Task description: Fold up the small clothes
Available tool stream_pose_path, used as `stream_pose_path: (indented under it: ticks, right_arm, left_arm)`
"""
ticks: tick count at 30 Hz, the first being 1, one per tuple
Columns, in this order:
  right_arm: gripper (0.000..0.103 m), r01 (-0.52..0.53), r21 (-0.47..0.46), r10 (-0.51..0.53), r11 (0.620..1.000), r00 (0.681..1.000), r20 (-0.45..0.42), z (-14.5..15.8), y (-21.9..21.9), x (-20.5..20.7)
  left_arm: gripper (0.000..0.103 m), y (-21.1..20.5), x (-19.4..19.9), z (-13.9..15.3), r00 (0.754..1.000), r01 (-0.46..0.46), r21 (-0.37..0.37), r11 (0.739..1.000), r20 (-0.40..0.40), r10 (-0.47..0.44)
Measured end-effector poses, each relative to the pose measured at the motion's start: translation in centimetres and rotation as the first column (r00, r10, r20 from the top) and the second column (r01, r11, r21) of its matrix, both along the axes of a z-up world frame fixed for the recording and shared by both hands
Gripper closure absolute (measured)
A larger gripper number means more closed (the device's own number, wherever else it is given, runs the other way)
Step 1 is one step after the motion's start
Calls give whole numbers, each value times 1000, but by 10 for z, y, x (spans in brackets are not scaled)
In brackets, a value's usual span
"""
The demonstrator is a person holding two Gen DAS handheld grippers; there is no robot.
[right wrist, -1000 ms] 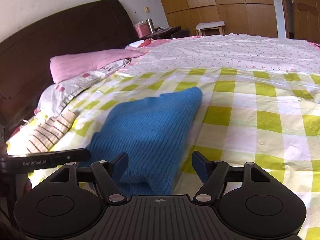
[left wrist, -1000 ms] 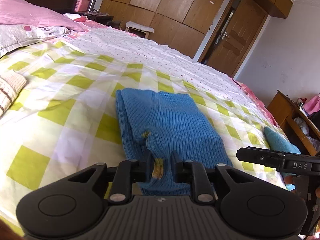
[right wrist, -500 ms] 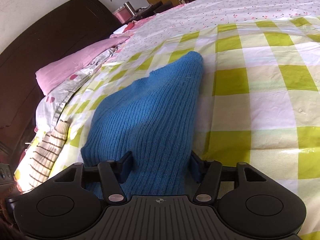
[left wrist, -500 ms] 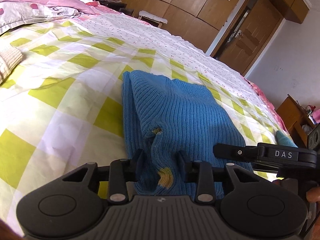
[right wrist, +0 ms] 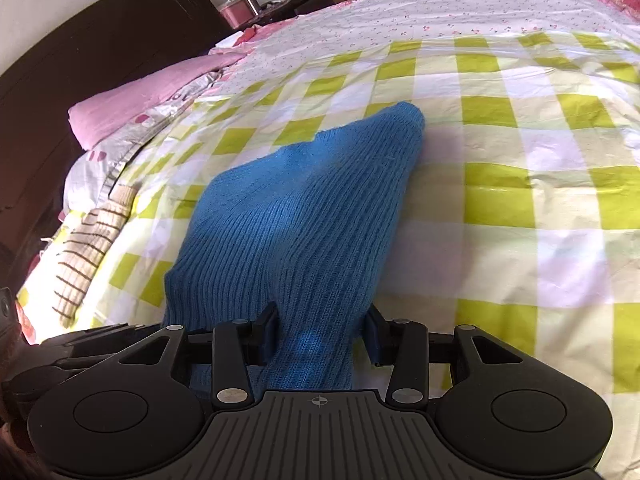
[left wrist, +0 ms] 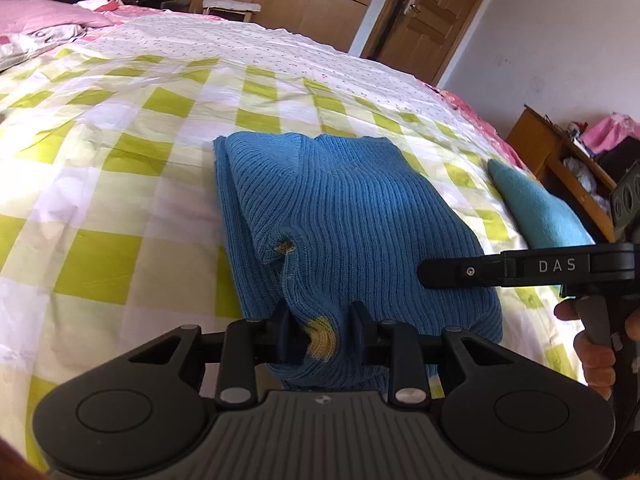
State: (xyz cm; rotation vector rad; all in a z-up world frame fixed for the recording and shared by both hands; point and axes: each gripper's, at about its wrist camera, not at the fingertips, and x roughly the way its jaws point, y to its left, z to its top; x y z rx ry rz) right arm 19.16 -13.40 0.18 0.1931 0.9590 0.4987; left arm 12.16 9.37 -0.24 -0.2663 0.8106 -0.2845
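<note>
Both grippers grasp the near edge of a blue rib-knit garment point(left wrist: 344, 216) lying partly folded on a yellow-and-white checked bedsheet point(left wrist: 120, 184). The left gripper point(left wrist: 320, 330) is closed on a bunched hem bearing a small yellow patch point(left wrist: 320, 340); the right gripper point(right wrist: 320, 334), narrowed onto a thick roll of the same knit, pinches it between its jaws. The garment extends straight ahead of each gripper, its far end resting on the sheet. Likely risks: the soft, stretchy ribbing may slide out of the pads if the two grips lift unevenly, and the loose flap ahead of the left gripper, marked by a small yellow-edged hole point(left wrist: 285, 247), could unfold or skew the crease. A teal cloth point(left wrist: 536, 212) lies to the right of the left gripper; a striped beige knit point(right wrist: 92, 248) lies left of the right gripper
</note>
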Motion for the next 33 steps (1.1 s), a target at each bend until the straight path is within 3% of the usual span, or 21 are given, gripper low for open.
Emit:
stream_pose_path:
  ticks: [6, 12, 20, 26, 28, 33]
  right_arm:
    - [57, 39, -90, -28, 995, 992, 122, 17, -7, -36]
    - [52, 57, -124, -28, 991, 973, 228, 36, -10, -71]
    - [50, 78, -126, -45, 989, 968, 248, 32, -11, -98]
    - [47, 95, -96, -69, 991, 967, 244, 27, -15, -111]
    - [47, 102, -99, -74, 990, 966, 247, 25, -16, -115]
    - [46, 117, -124, -81, 985, 961, 265, 21, -16, -122]
  left_arm:
    - [68, -25, -20, 15, 997, -9, 151, 988, 73, -2]
    - [65, -32, -33, 27, 994, -44, 212, 976, 108, 21]
    - [57, -42, -45, 28, 993, -74, 247, 966, 109, 48]
    - [45, -49, -51, 22, 992, -100, 252, 962, 101, 77]
    - [33, -51, -53, 20, 991, -116, 257, 959, 98, 94]
    - [19, -56, -57, 16, 986, -158, 306, 939, 104, 133]
